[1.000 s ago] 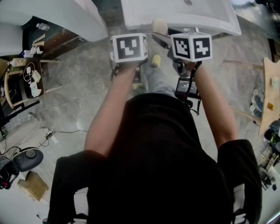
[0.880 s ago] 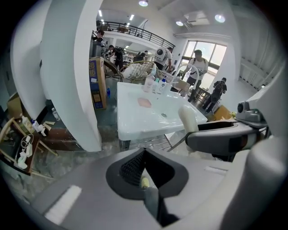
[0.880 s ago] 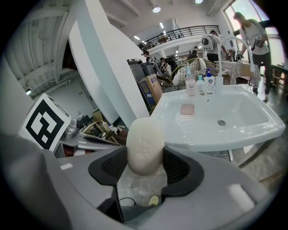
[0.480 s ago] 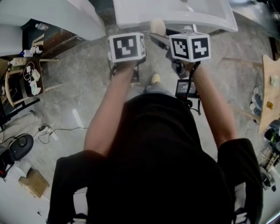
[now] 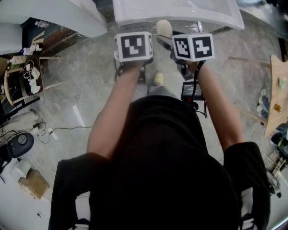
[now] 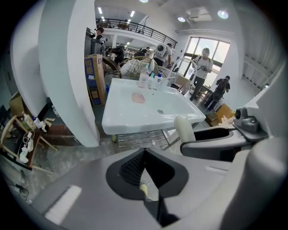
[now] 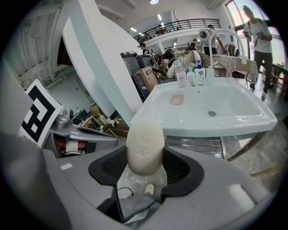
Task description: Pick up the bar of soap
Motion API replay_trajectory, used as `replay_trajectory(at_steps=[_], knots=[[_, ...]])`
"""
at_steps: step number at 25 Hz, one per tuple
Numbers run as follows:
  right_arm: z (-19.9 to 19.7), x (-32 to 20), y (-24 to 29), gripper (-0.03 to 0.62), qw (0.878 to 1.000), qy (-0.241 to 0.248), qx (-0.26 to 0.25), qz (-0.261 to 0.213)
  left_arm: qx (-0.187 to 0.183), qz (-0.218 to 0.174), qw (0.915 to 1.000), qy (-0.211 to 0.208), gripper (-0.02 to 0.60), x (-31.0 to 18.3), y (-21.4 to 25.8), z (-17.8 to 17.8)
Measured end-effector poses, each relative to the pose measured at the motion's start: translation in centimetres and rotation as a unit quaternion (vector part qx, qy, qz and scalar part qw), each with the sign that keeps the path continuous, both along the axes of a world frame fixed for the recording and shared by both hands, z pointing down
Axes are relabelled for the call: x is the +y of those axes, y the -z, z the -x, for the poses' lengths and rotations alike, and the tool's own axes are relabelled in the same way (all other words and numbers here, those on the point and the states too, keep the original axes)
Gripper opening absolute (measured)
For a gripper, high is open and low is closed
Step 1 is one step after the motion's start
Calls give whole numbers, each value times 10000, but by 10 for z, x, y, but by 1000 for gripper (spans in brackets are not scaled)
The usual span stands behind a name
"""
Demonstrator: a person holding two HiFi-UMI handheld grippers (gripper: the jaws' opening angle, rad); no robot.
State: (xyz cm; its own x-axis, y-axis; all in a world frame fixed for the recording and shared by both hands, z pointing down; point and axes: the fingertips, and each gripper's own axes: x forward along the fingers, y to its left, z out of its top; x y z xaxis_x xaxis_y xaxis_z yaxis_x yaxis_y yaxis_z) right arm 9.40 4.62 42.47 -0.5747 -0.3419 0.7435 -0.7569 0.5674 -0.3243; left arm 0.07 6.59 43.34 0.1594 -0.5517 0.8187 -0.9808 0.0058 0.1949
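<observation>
A cream oval bar of soap point(image 7: 145, 143) stands up between the black pads of my right gripper point(image 7: 145, 162), which is shut on it. In the head view the soap point(image 5: 164, 28) pokes out ahead of the right marker cube point(image 5: 193, 46), just short of the white sink point(image 5: 135, 13). My left gripper point(image 6: 143, 152) is shut with its jaws meeting on nothing. From the left gripper view the soap point(image 6: 183, 128) shows to the right, held level with the sink's front edge.
The white washbasin point(image 7: 234, 117) is straight ahead with a pink flat piece point(image 7: 177, 99) and several bottles point(image 7: 191, 76) on it, and a metal rack under it. A white column point(image 6: 67, 67) stands left. Cables and clutter point(image 5: 27, 76) lie on the floor at left.
Both grippers stay side by side before the sink, the right one still shut on the soap. The person's foot has shifted and the floor clutter has drifted as the head moved.
</observation>
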Motion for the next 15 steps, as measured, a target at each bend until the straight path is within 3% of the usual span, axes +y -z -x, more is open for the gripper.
replay_trajectory(at_steps=[15], knots=[[1, 1, -24, 268, 9996, 36, 134, 255, -7, 128, 9998, 133, -2, -3, -14, 5]])
